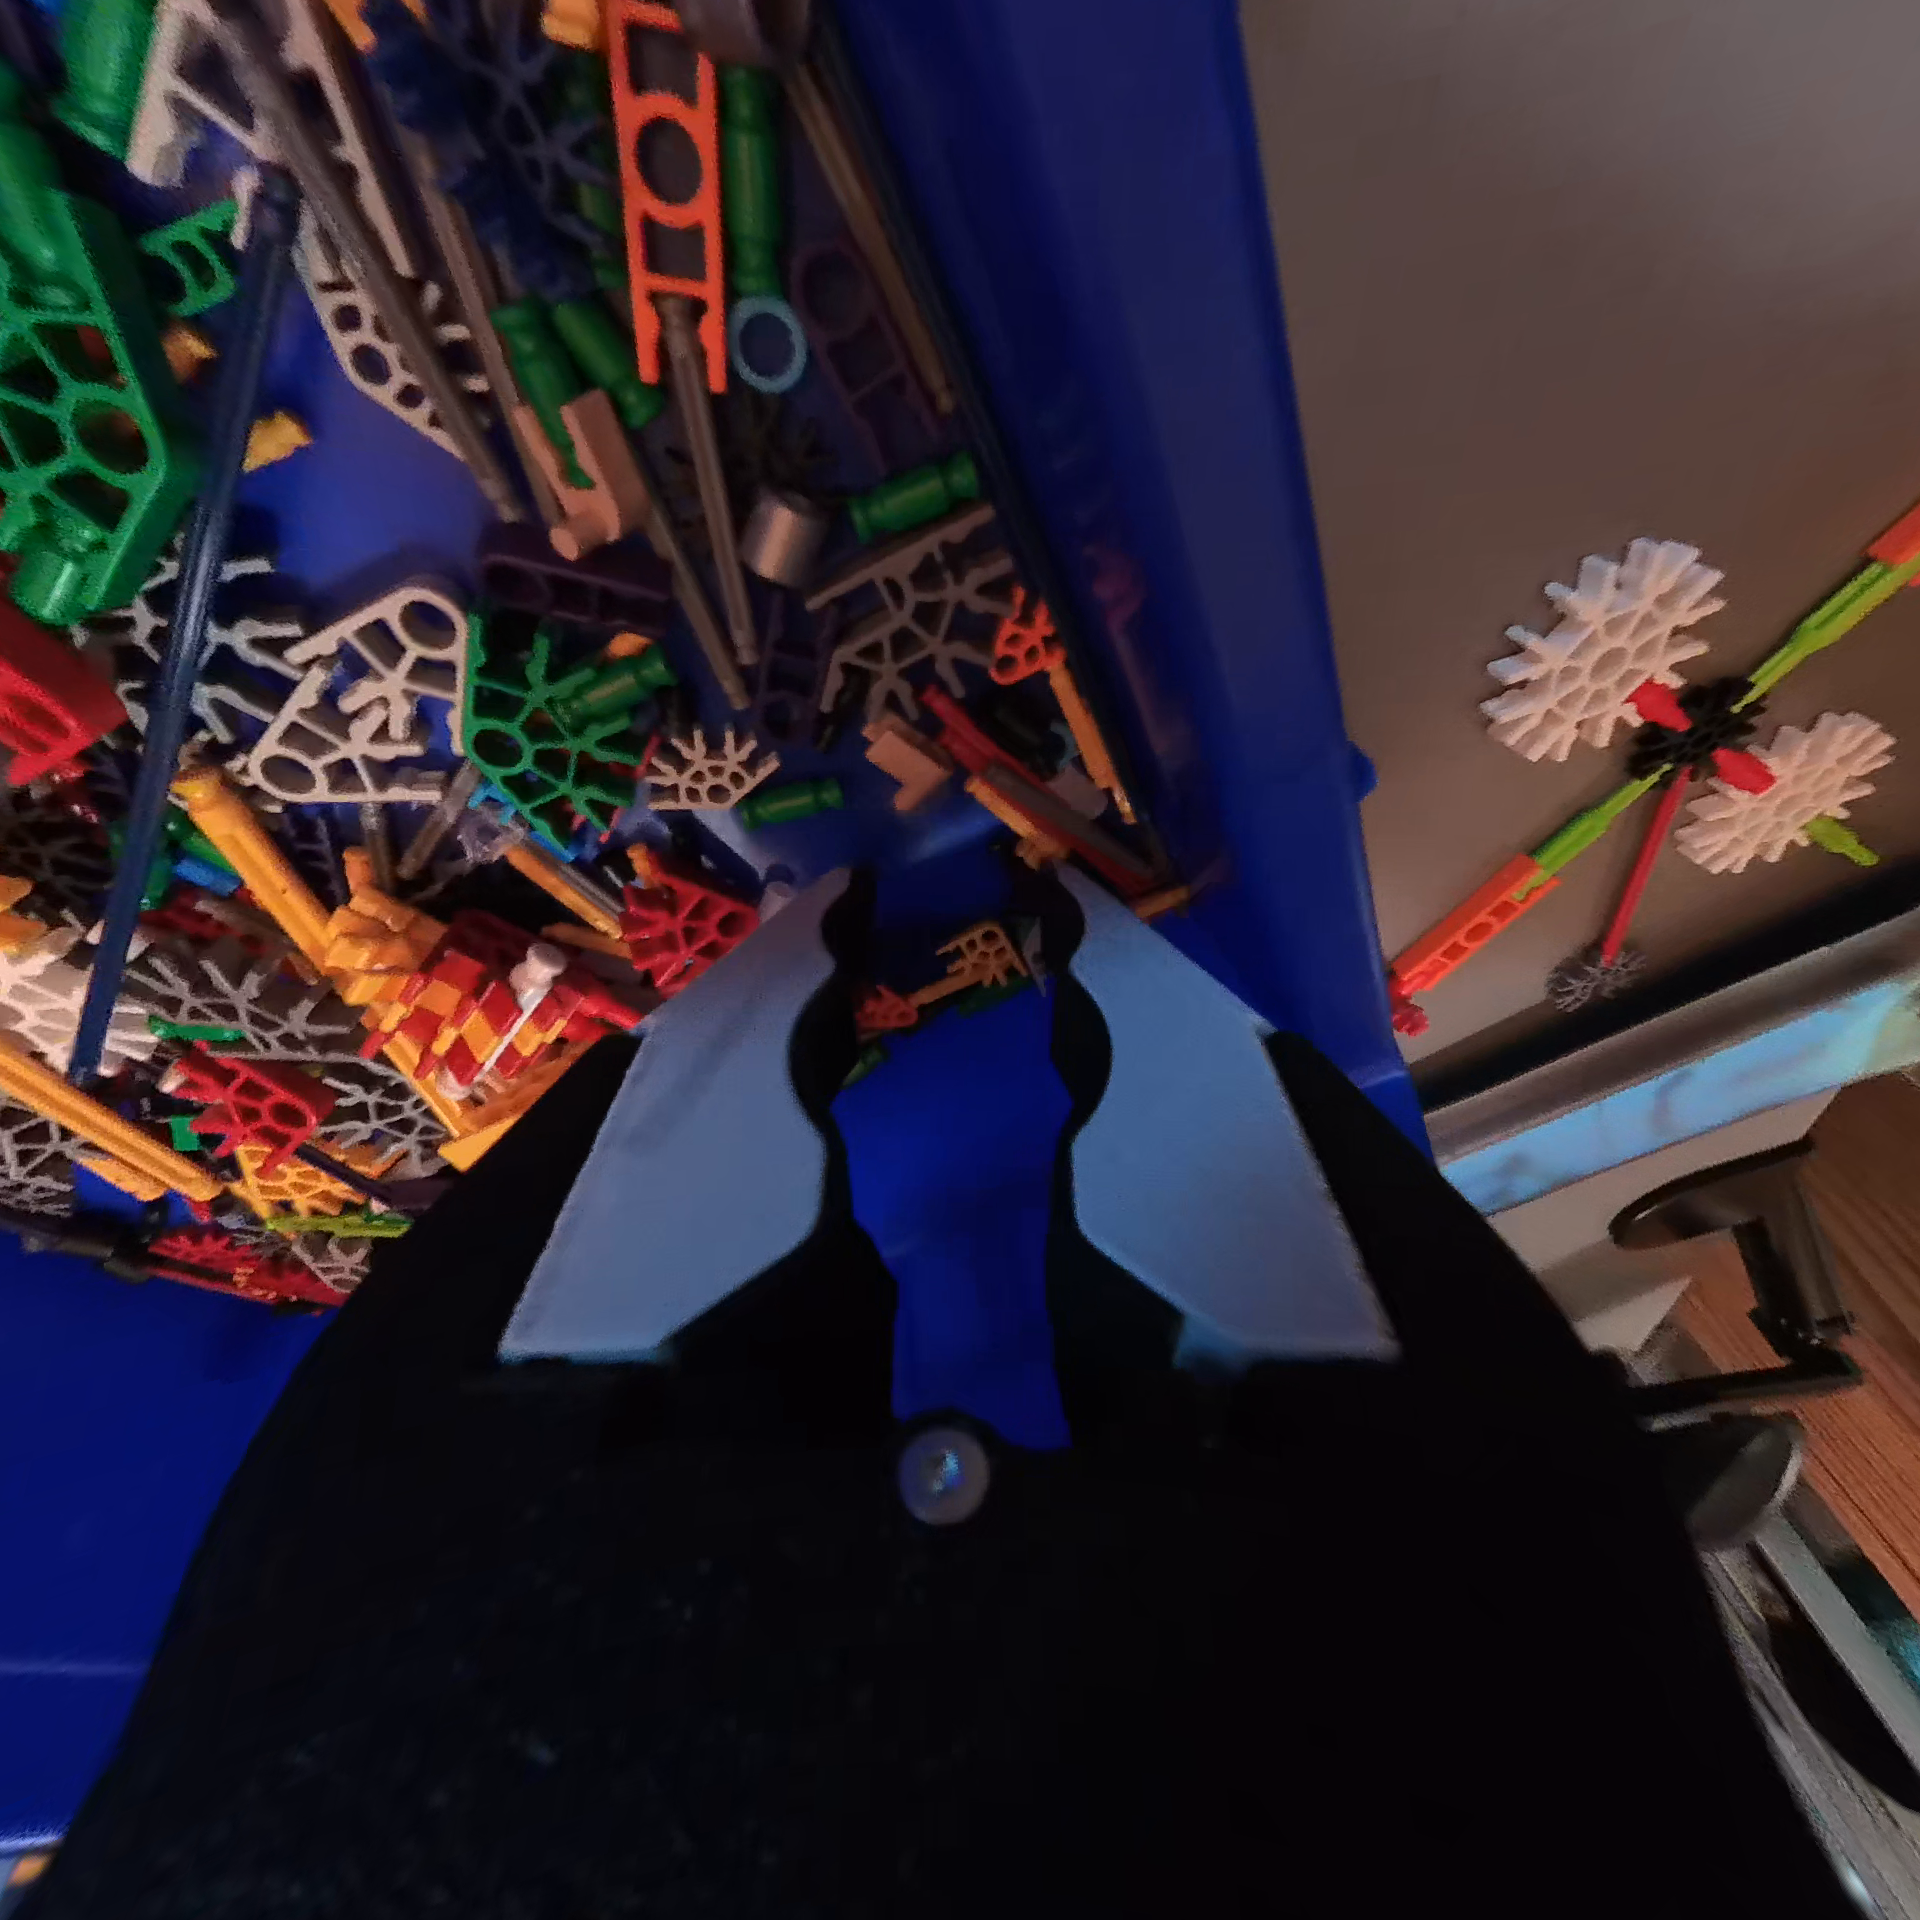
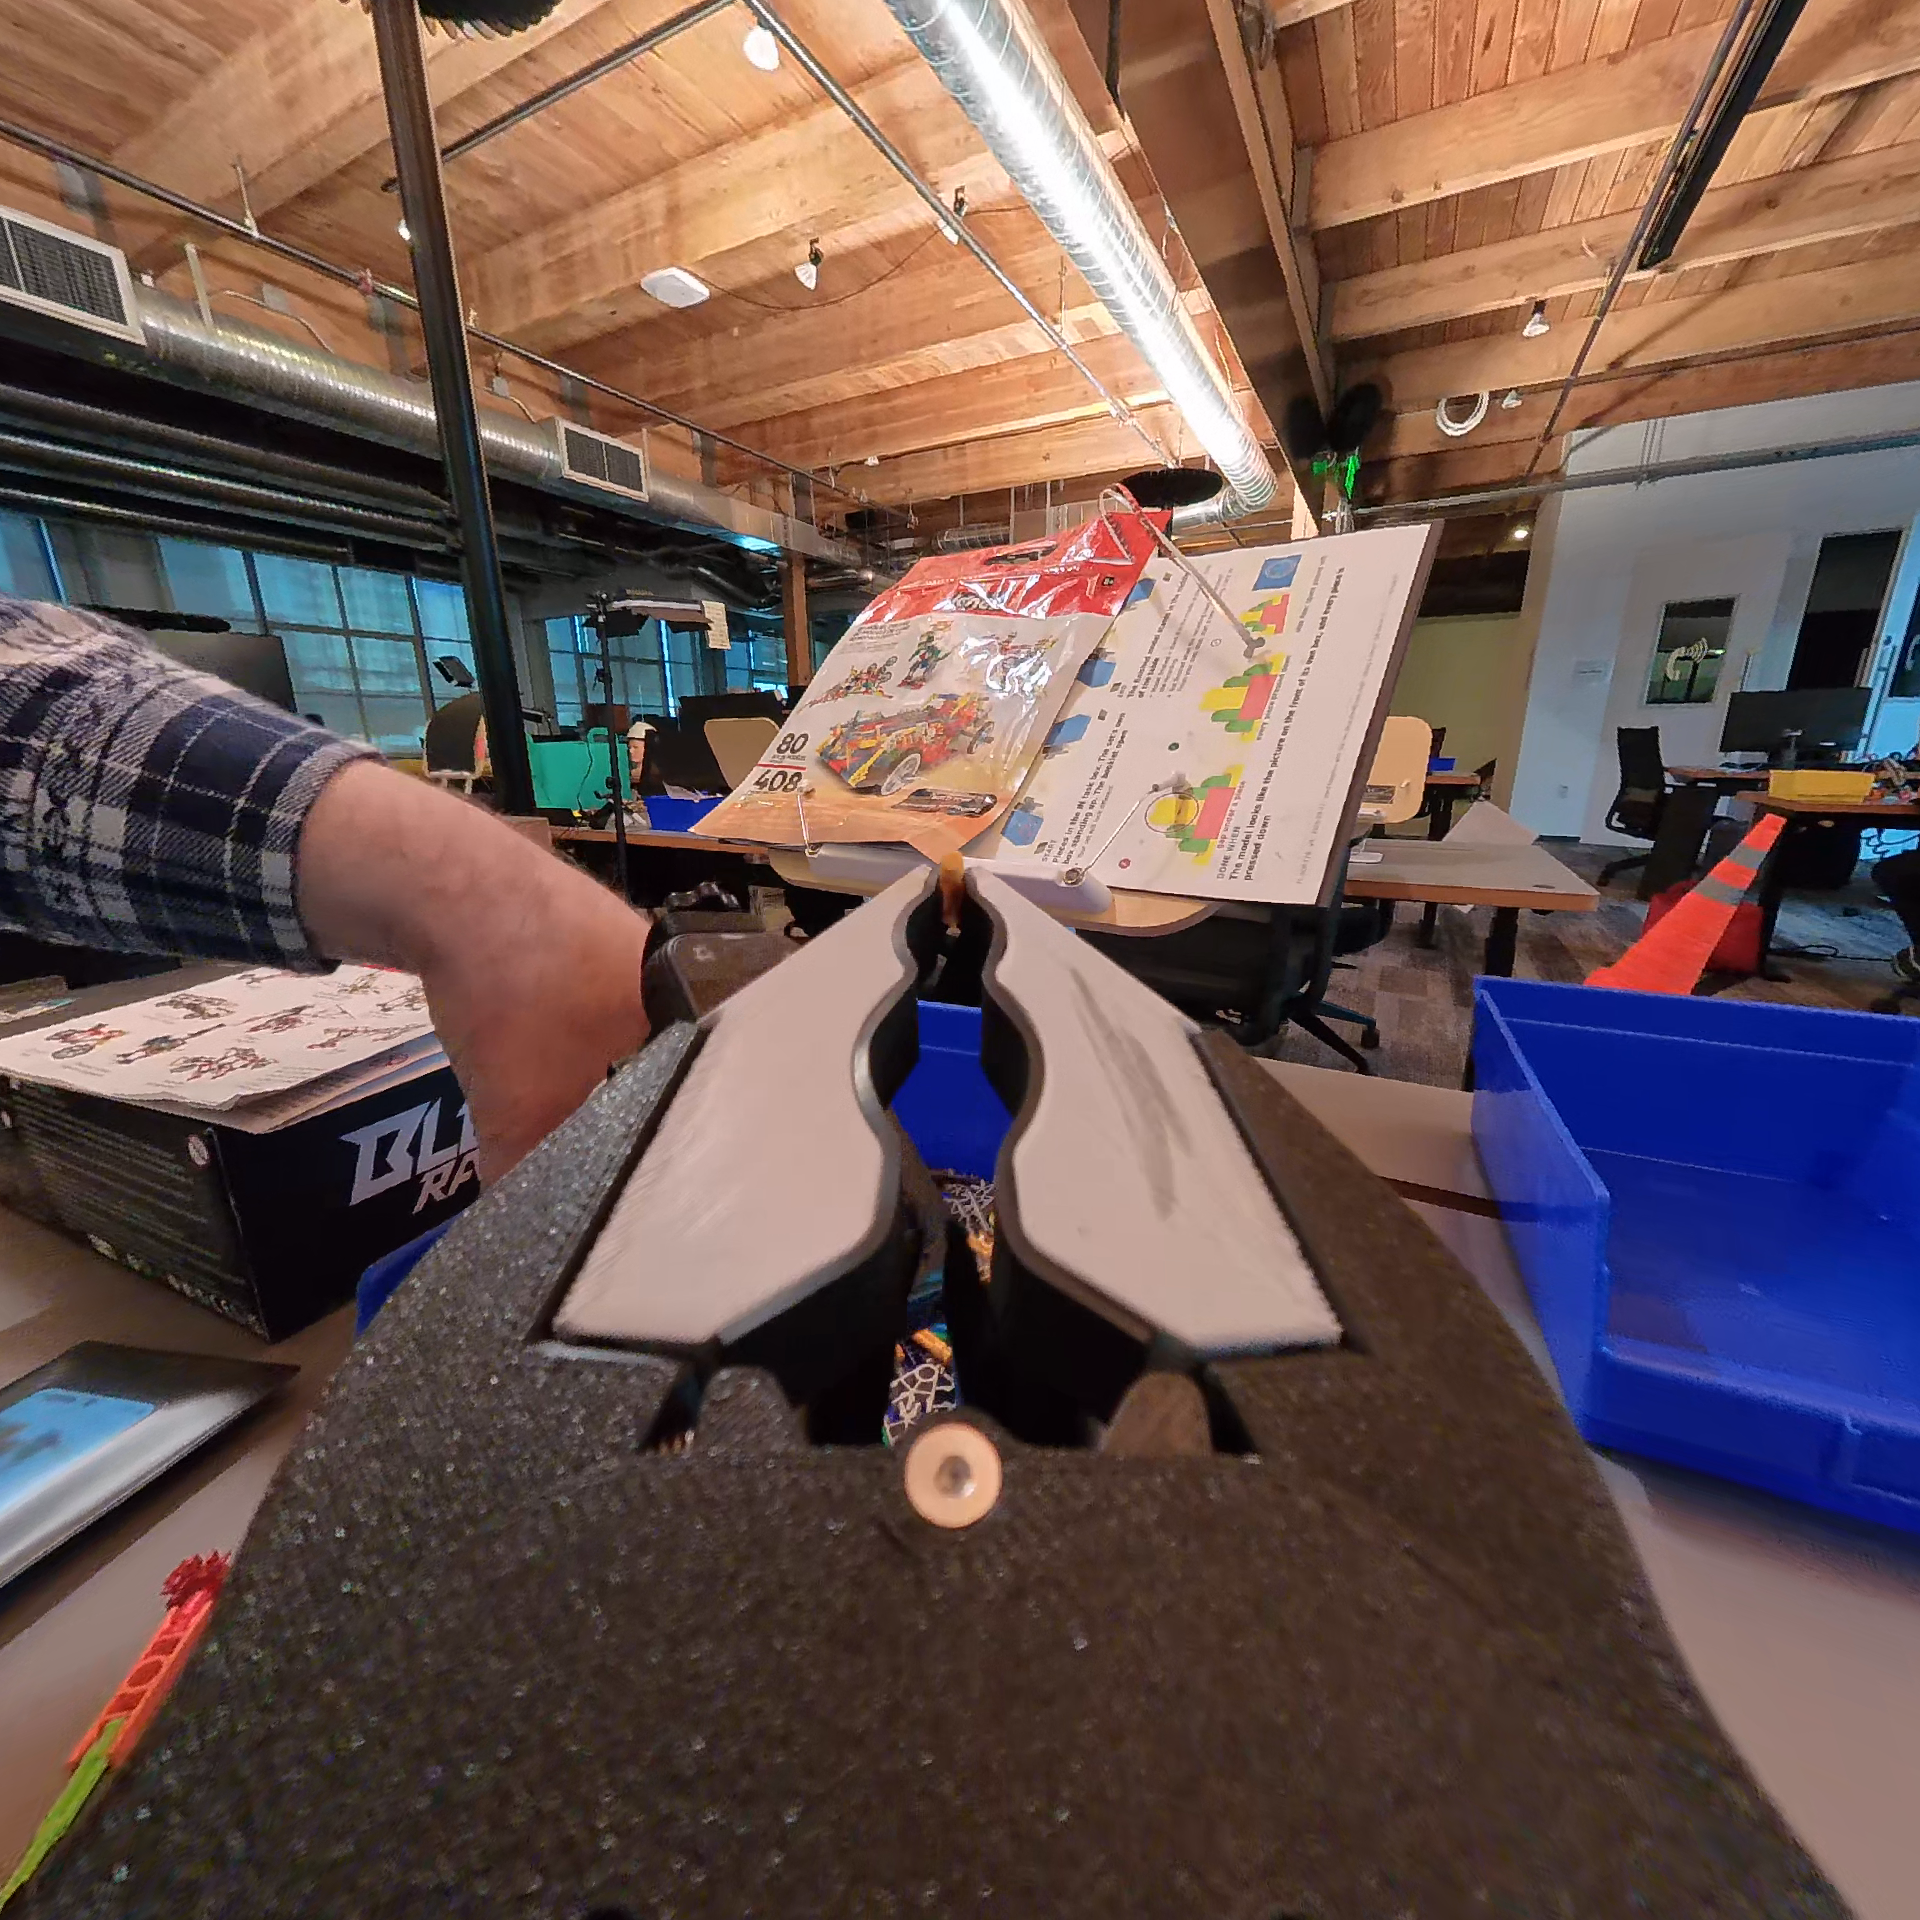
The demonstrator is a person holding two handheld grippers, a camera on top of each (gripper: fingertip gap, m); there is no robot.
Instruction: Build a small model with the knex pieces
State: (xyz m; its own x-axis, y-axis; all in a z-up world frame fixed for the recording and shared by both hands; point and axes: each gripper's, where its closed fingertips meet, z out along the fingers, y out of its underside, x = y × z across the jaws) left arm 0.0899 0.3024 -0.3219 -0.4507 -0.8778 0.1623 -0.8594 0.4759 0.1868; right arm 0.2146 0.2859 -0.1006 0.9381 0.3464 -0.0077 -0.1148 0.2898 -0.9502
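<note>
- Left gripper (image 1: 948, 914): jaws apart, nothing between them. It points down into a blue bin (image 1: 1101, 436), tips low over the near corner of the heap, by the bin's right-hand wall.
- Nearest pieces to the left tips: a small orange connector (image 1: 977, 951) lying in the gap between them, a red connector (image 1: 686, 925) just beside the left-hand tip, and a short white rod (image 1: 535, 971) among red and yellow pieces a little farther left.
- Heap of construction-toy rods and connectors (image 1: 468, 623): spreads up and to the left from the tips; most long rods run slantwise, roughly along the bin's length, away from the gripper.
- Part-built model (image 1: 1694, 727) on the tabletop (image 1: 1558, 312): outside the bin, well right of the left tips. Two white snowflake connectors join a black hub, with green, red and orange rods running off it.
- Right gripper (image 2: 951, 894): jaws nearly together, clamped on a small orange-tan piece (image 2: 951, 871) that stands upright above the tips; its exact kind is too small to tell. It is held in the air, clear of the table, above the parts bin.
- Empty blue bin (image 2: 1704, 1205): right of the right gripper, apart from it.
- Forearm in a plaid sleeve (image 2: 156, 790): left of the right gripper, reaching toward the left tool.
- Backdrop: clipboard stand (image 2: 1226, 707) bearing printed sheets and a toy bag, straight ahead; black carton (image 2: 208, 1174) at left.
</note>
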